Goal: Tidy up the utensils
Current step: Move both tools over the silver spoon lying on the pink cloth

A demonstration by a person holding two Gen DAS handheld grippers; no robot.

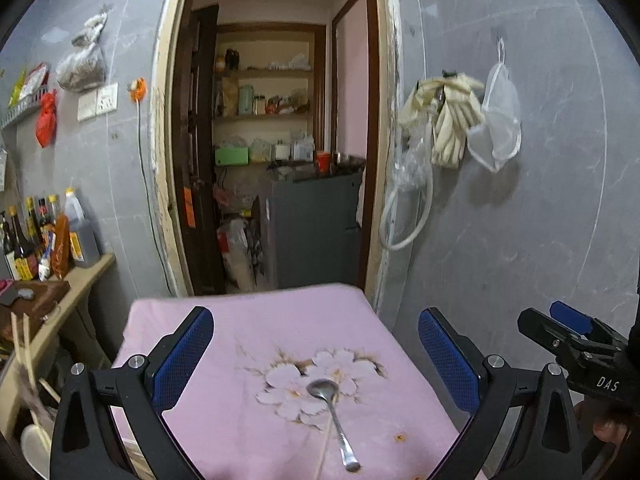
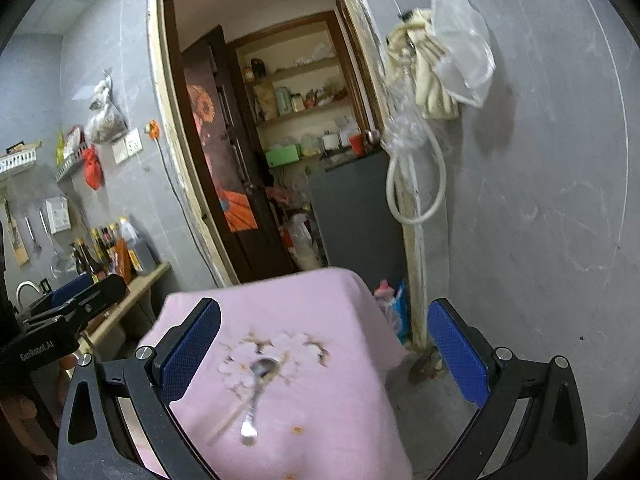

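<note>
Nearby, spoon lies on pink cloth (perhaps beside a chopstick); both fingers spread.

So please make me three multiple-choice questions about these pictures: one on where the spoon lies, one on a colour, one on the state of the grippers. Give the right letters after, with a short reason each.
1. Where does the metal spoon lie?
A. On the flower print of the pink cloth
B. On the wooden counter beside the bottles
C. Between the fingers of the right gripper

2. What colour are the pads on the gripper fingers?
A. Red
B. Blue
C. White

3. How do the two grippers stand?
A. Both open, holding nothing
B. Left shut on the spoon
C. Both shut

Answers:
1 A: the spoon rests with its bowl on the white flowers of the pink cloth, apart from both grippers.
2 B: the pads on the fingers show blue in both wrist views.
3 A: the left gripper and the right gripper have their jaws spread wide, with nothing between them.
</note>
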